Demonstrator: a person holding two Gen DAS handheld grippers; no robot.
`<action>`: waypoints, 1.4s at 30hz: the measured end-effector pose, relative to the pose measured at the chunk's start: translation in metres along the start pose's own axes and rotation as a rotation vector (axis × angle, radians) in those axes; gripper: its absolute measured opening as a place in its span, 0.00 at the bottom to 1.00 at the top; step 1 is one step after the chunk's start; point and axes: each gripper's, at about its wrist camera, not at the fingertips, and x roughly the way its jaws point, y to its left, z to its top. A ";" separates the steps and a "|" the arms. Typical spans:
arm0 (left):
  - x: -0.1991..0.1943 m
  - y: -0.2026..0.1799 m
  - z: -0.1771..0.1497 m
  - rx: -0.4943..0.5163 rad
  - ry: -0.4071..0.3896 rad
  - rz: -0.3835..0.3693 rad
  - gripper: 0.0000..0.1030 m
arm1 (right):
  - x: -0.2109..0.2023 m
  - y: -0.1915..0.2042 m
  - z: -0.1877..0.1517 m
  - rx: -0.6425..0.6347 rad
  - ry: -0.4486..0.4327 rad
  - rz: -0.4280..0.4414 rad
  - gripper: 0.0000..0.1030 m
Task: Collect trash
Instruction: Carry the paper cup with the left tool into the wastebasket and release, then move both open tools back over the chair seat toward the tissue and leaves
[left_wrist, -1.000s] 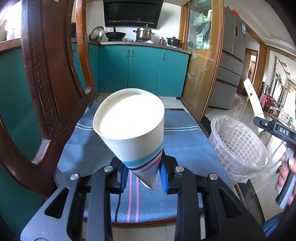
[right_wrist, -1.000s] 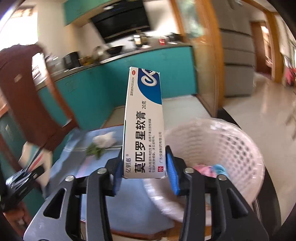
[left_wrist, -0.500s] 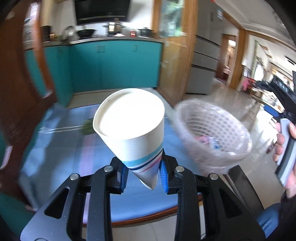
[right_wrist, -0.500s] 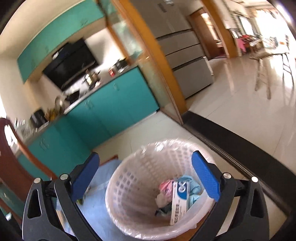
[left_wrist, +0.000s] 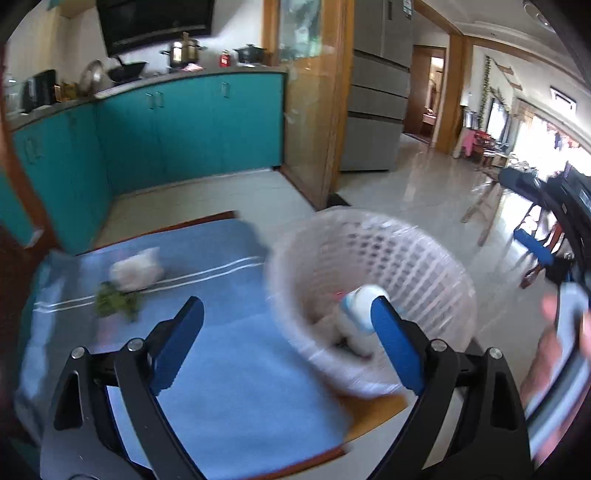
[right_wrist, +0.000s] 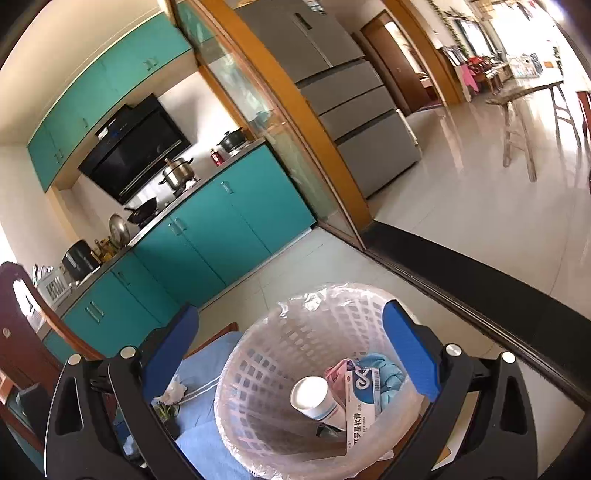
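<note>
Hovering both sets of jaws spread and empty by the basket (right_wrist: 295, 332), I see the paper cup (right_wrist: 312, 397) and ointment box (right_wrist: 360, 402) lying inside. Next I should swing left for the crumpled tissue (left_wrist: 136, 273) and green scrap (left_wrist: 116, 304) on the blue cloth (left_wrist: 236, 387), pinching low.

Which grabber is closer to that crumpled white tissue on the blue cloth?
Left. The left gripper hangs open just right of the tissue; the right gripper is open over the basket, farther off.

Left view motion-blurred — basket (left_wrist: 373, 266) smeared, green scrap (left_wrist: 116, 304) unidentifiable, hand (left_wrist: 554, 354) cut off.
</note>
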 end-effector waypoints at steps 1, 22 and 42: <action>-0.011 0.014 -0.008 -0.009 -0.009 0.031 0.90 | 0.002 0.005 -0.002 -0.010 0.010 0.008 0.95; -0.066 0.148 -0.077 -0.226 -0.032 0.233 0.95 | 0.014 0.158 -0.141 -0.530 0.305 0.161 0.95; -0.076 0.160 -0.064 -0.273 -0.110 0.284 0.95 | 0.067 0.184 -0.156 -0.527 0.438 0.177 0.95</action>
